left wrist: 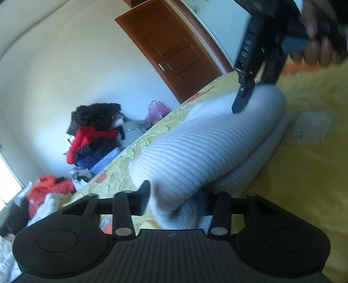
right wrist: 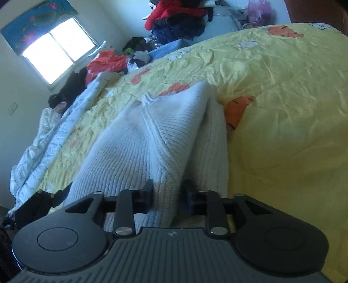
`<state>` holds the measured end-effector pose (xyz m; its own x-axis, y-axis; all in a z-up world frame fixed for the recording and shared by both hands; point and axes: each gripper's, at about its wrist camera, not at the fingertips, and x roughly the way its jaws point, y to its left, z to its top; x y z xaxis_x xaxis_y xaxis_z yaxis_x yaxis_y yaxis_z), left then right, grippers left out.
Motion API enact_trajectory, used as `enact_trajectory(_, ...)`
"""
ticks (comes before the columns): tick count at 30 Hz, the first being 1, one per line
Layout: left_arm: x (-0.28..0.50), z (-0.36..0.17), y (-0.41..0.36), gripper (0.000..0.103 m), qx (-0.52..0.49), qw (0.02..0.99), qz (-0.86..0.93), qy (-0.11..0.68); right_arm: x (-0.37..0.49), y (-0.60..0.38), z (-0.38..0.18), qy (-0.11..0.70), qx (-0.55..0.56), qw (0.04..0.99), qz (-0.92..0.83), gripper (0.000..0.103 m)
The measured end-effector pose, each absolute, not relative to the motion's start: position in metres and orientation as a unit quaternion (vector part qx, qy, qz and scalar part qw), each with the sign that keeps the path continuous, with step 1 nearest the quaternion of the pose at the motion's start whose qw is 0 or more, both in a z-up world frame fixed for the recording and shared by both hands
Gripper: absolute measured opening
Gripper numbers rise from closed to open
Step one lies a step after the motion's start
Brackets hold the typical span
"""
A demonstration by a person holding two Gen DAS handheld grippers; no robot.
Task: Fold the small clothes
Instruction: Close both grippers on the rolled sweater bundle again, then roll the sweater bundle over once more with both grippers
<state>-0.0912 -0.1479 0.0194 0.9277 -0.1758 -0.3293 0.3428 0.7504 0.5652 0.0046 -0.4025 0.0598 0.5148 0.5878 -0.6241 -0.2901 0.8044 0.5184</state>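
- The left gripper [left wrist: 174,199] has its jaws part open around a fold of the white ribbed sweater [left wrist: 208,141]; whether the pads press the knit I cannot tell, as the cloth hides the right one.
- The right gripper [right wrist: 168,193] likewise straddles a ridge of the same sweater [right wrist: 152,135], its fingers [right wrist: 145,196] set either side of the knit; the blur keeps me from telling whether it is clamped.
- The sweater lies folded in layers on the yellow bedsheet [right wrist: 282,87], towards the bed's near edge, one pointed corner reaching towards the bed's far edge.
- In the left wrist view the right gripper [left wrist: 243,100] comes down onto the sweater's far end, a hand [left wrist: 319,43] holding it.
- Past the bed's far edge: a pile of red and dark clothes [right wrist: 176,17], a window [right wrist: 56,48] and a brown door [left wrist: 171,50].
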Motion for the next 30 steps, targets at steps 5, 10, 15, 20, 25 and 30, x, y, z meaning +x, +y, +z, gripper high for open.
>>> enact_trajectory(5, -0.103, 0.058, -0.086, 0.081, 0.253, 0.945, -0.166, 0.121, 0.004, -0.428, 0.086, 0.379, 0.247, 0.853, 0.261, 0.091)
enact_trajectory(10, -0.008, 0.074, -0.003, 0.08, -0.103, 0.935, -0.18, 0.289, 0.044, -0.448, 0.074, 0.385, 0.277, 0.853, 0.217, 0.101)
enact_trajectory(15, 0.07, 0.023, 0.014, 0.079, -0.332, 0.84, -0.192, 0.384, 0.09, -0.443, 0.034, 0.451, 0.307, 0.817, 0.189, 0.096)
enact_trajectory(20, 0.121, 0.01, -0.016, 0.081, -0.35, 0.807, -0.227, 0.419, 0.102, -0.418, 0.025, 0.456, 0.283, 0.814, 0.219, 0.096)
enact_trajectory(25, 0.127, 0.01, -0.031, 0.067, -0.339, 0.812, -0.216, 0.422, 0.1, -0.399, 0.025, 0.436, 0.255, 0.83, 0.237, 0.069)
enact_trajectory(30, 0.108, 0.037, -0.023, 0.047, -0.316, 0.832, -0.208, 0.405, 0.09, -0.407, 0.038, 0.411, 0.308, 0.823, 0.243, 0.043)
